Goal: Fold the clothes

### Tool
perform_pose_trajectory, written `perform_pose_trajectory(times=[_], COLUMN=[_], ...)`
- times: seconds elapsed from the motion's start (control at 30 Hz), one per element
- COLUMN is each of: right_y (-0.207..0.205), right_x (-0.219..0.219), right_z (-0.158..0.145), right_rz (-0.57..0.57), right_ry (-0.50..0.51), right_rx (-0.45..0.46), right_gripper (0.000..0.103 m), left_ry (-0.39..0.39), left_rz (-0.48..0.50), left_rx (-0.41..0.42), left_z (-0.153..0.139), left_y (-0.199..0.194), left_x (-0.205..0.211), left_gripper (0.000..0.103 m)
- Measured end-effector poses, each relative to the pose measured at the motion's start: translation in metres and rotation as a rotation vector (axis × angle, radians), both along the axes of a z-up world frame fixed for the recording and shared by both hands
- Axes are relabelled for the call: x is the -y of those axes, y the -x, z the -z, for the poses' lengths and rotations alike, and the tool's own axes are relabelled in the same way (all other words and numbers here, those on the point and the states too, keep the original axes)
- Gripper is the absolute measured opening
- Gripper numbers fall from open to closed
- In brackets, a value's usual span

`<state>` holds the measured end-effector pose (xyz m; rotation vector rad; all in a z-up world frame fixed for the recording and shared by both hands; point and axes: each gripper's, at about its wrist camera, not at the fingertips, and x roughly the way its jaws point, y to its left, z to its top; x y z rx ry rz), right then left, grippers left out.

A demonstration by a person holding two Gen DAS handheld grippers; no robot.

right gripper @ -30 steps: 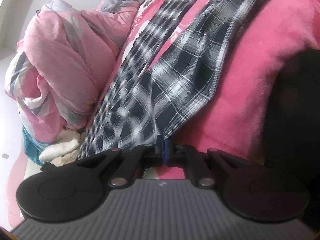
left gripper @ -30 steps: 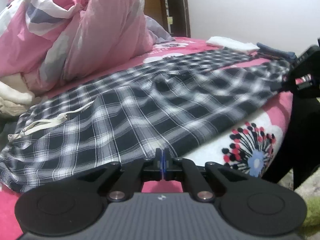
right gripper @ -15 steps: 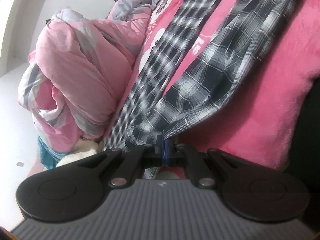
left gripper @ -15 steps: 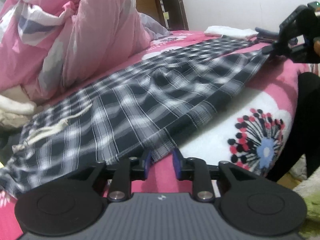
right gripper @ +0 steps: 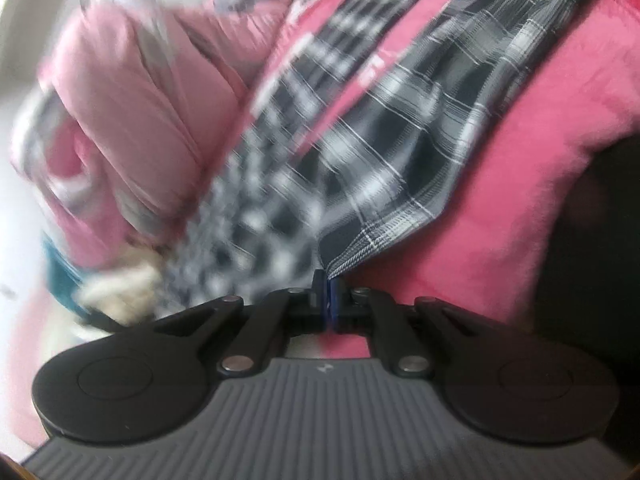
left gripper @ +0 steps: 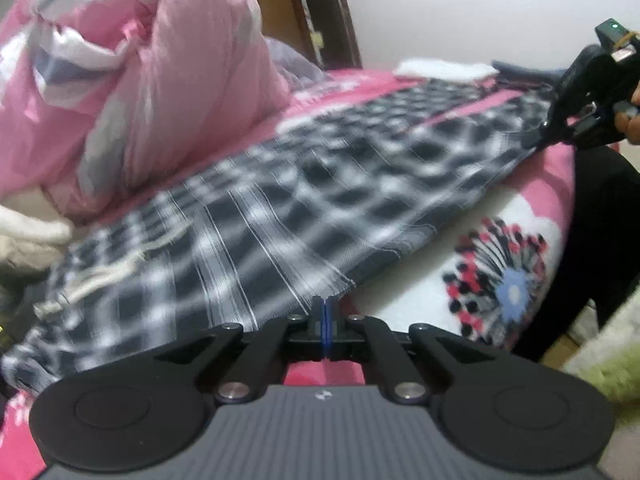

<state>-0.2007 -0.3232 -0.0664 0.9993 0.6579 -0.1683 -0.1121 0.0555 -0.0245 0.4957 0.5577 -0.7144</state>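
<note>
Left gripper point(left gripper: 325, 312): blue pads pressed together, pinching the near hem of the plaid pants point(left gripper: 280, 216)
Plaid pants: black and white check, spread across the pink bedspread point(left gripper: 540, 184), kinda blurry, white drawstring point(left gripper: 120, 264) at the left end
Right gripper point(left gripper: 540, 136): far right, clamped on the other end of the pants
Pink duvet point(left gripper: 152, 80): big heap behind, on the left
White folded cloth point(left gripper: 444, 70): way at the back
</note>
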Motion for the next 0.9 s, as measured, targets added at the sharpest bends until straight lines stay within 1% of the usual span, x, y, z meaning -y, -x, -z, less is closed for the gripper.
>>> perform_pose_trajectory(times=[0.03, 0.1, 0.13, 0.23, 0.3, 0.33, 0.37, 0.43, 0.53, 0.6, 0.67, 0.7, 0.77, 0.83, 0.9], right_y=[-0.001, 0.0, 0.002, 0.015, 0.022, 0.022, 0.014, -0.002, -0.047, -0.075, -0.093, -0.098, -0.093, -0.072, -0.053], right_x=[-0.004, -0.014, -0.018, -0.026, -0.029, -0.033, -0.042, -0.06, -0.105, -0.138, -0.165, -0.174, -0.181, -0.179, -0.166], right_z=[0.002, -0.001, -0.005, -0.026, -0.043, -0.05, -0.056, -0.067, -0.066, -0.06, -0.047, -0.038, -0.022, -0.019, -0.022], right_rz=[-0.014, -0.028, -0.035, -0.041, -0.044, -0.065, -0.108, -0.198, -0.393, -0.513, -0.599, -0.624, -0.655, -0.673, -0.68], right_ry=[0.053, 0.191, 0.231, 0.342, 0.424, 0.461, 0.492, 0.553, 0.602, 0.647, 0.689, 0.7, 0.679, 0.632, 0.549], right_rx=[-0.034, -0.087, -0.087, -0.058, -0.029, -0.008, 0.017, 0.067, 0.134, 0.161, 0.155, 0.131, 0.067, 0.089, 0.08], right_gripper=[0.001, 0.003, 0.003, 0.004, 0.004, 0.004, 0.004, 0.004, 0.004, 0.004, 0.004, 0.004, 0.004, 0.004, 0.005], left_ry=[-0.007, -0.02, -0.023, 0.047, 0.099, 0.122, 0.145, 0.197, 0.306, 0.349, 0.341, 0.31, 0.251, 0.259, 0.272], left_rz=[0.007, 0.001, -0.002, -0.027, -0.051, -0.064, -0.077, -0.108, -0.192, -0.271, -0.358, -0.391, -0.455, -0.466, -0.479], left_rx=[-0.022, -0.062, -0.084, -0.184, -0.256, -0.286, -0.295, -0.304, -0.304, -0.282, -0.269, -0.28, -0.301, -0.322, -0.335], left_z=[0.002, 0.007, 0.008, 0.001, -0.003, -0.005, -0.008, -0.014, -0.023, -0.025, -0.019, -0.014, -0.003, 0.0, -0.005], left_y=[-0.001, -0.005, -0.007, -0.017, -0.021, -0.022, -0.021, -0.02, -0.031, -0.043, -0.055, -0.058, -0.063, -0.062, -0.062], left_x=[-0.001, 0.001, 0.001, -0.008, -0.019, -0.025, -0.032, -0.046, -0.066, -0.072, -0.073, -0.074, -0.076, -0.083, -0.09], left_gripper=[0.001, 0.001, 0.001, 0.002, 0.008, 0.01, 0.015, 0.019, 0.02, 0.02, 0.022, 0.022, 0.022, 0.022, 0.025])
